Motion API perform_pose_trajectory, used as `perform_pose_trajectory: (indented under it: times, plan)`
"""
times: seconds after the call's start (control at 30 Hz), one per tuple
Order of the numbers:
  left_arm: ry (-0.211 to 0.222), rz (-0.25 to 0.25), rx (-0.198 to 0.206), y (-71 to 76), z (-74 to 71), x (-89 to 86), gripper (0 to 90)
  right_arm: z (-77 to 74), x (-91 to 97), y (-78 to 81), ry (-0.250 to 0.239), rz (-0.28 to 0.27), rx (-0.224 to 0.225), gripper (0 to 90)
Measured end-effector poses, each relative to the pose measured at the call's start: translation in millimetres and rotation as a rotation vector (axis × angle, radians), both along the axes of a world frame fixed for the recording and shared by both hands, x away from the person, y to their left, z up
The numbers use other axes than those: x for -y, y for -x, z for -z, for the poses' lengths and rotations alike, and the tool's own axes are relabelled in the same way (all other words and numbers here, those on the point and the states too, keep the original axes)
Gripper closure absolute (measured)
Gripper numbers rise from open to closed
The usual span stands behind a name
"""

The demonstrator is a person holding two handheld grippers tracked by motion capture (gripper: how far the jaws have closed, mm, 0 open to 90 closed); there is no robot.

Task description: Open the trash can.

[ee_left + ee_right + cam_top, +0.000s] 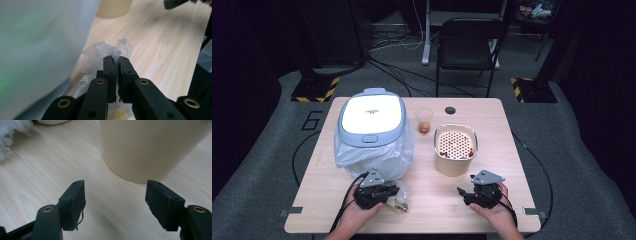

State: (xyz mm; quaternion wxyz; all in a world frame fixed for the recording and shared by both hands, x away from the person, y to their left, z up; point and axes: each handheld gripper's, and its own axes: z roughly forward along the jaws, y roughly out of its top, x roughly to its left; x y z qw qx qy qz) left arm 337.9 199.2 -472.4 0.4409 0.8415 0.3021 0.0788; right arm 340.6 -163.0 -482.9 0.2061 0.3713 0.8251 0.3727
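Note:
My left gripper (388,193) lies at the near left of the table, shut on a small crumpled clear plastic bag (400,199) with dark and yellowish bits inside. In the left gripper view the jaws (115,62) meet on the bag's (100,53) wrinkled top. At the near right my right gripper (467,187) stands open, nothing between its jaws. In the right gripper view its tips (115,188) face the base of a cream pot (150,147) just ahead. That pot (455,165) carries a perforated insert holding some reddish pieces.
A large white-lidded cooker (371,116) wrapped in a clear plastic bag stands at the left, close beside my left gripper. A clear cup (424,120) with reddish contents stands behind the pot. A black chair (468,47) stands beyond the table's far edge.

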Motion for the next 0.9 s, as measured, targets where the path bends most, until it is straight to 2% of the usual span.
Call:
perform_pose_trajectory:
  times: [0.03, 0.07, 0.37, 0.4, 0.43, 0.47, 0.5, 0.53, 0.6, 0.63, 0.67, 0.77, 0.83, 0.87, 0.9]
  plan:
    - [0.002, -0.006, 0.013, -1.3, 0.7, 5.5, 85.9, 0.6, 0.3, -0.3, -0.01, 0.007, -0.001, 31.7]
    - [-0.005, 0.021, 0.025, -4.5, 0.9, 10.3, 85.9, 1.2, 0.9, -0.9, -0.012, 0.006, -0.002, 31.7]
    - [0.032, 0.024, 0.0, -11.7, 11.1, 33.1, 85.6, 7.0, -0.9, -4.8, -0.002, -0.007, -0.031, 31.6]
    - [0.027, 0.03, -0.005, -11.9, 11.8, 33.7, 85.1, 7.4, -1.2, -5.4, -0.002, -0.01, -0.026, 31.6]
    - [0.024, 0.029, 0.0, -11.2, 12.4, 34.0, 79.9, 7.2, -1.7, -5.0, -0.003, -0.011, -0.025, 31.6]
    - [0.02, 0.023, 0.008, -10.6, 12.4, 33.9, 79.9, 7.2, -1.7, -5.0, -0.003, -0.011, -0.025, 31.6]
    - [0.014, 0.015, 0.016, -9.6, 10.8, 32.5, 75.1, 7.1, -1.6, -5.0, -0.001, -0.013, -0.024, 31.4]
    - [0.03, 0.002, 0.012, -7.9, 9.1, 31.1, 67.6, 7.2, -1.7, -4.7, -0.005, -0.011, -0.022, 31.2]
    - [0.038, -0.002, 0.024, -5.8, 3.2, 23.8, 61.0, 6.6, -1.6, -4.2, -0.007, -0.01, -0.026, 30.5]
    - [0.043, -0.009, 0.03, -4.4, 1.0, 20.5, 61.0, 6.6, -1.6, -4.2, -0.007, -0.01, -0.026, 30.5]
    - [0.051, -0.024, 0.017, -0.5, -2.9, 15.2, 61.1, 6.1, -1.2, -4.3, -0.002, -0.02, -0.025, 30.5]
    - [0.049, -0.047, 0.031, 6.0, -10.5, -0.3, 58.1, 5.4, -3.9, -2.3, -0.008, -0.015, -0.018, 29.9]
    - [0.051, -0.067, 0.026, 7.7, -13.5, -11.9, 58.0, 4.7, -4.9, -2.2, 0.002, -0.03, -0.014, 29.6]
    - [0.056, -0.087, -0.001, 8.1, -13.1, -19.3, 58.1, 4.1, -6.2, -1.4, 0.002, -0.024, -0.02, 29.5]
    - [0.052, -0.102, -0.001, 7.7, -11.3, -25.0, 60.5, 3.2, -7.4, -0.5, 0.001, -0.032, -0.013, 29.4]
